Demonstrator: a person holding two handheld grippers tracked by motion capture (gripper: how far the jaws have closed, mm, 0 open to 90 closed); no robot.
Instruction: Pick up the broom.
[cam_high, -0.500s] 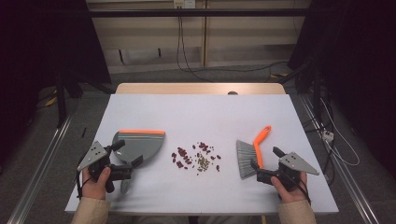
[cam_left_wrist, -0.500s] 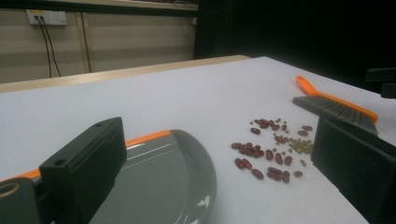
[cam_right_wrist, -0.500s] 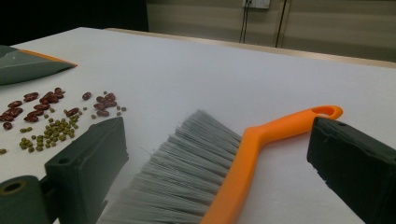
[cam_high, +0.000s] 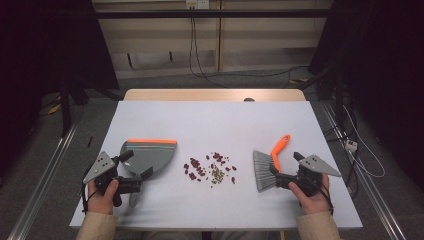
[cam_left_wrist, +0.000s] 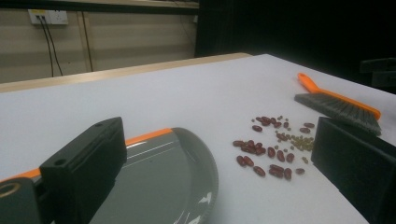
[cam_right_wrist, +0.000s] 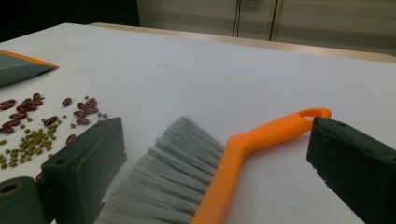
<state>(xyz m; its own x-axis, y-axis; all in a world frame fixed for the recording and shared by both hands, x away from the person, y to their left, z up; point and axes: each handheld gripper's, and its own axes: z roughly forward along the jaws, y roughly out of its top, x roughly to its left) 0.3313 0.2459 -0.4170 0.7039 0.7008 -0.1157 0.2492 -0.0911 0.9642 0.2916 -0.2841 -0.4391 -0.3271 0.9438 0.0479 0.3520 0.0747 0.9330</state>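
A grey dustpan (cam_high: 150, 156) with an orange edge lies at the left of the white table (cam_high: 215, 120). My left gripper (cam_high: 136, 164) is open, its jaws either side of the pan's near end; the pan (cam_left_wrist: 159, 177) lies between the jaws of the gripper (cam_left_wrist: 217, 135) in the left gripper view. A brush (cam_high: 264, 170) with grey bristles and an orange handle lies at the right. My right gripper (cam_high: 286, 169) is open and straddles the brush (cam_right_wrist: 210, 163), the gripper (cam_right_wrist: 217, 140) gripping nothing. Red and green beans (cam_high: 210, 169) are scattered between pan and brush.
The beans (cam_left_wrist: 271, 149) lie just right of the pan's rim, the brush (cam_left_wrist: 336, 105) beyond them. In the right gripper view the beans (cam_right_wrist: 32, 126) sit left of the bristles, the dustpan (cam_right_wrist: 18, 65) farther left. The table's far half is bare white.
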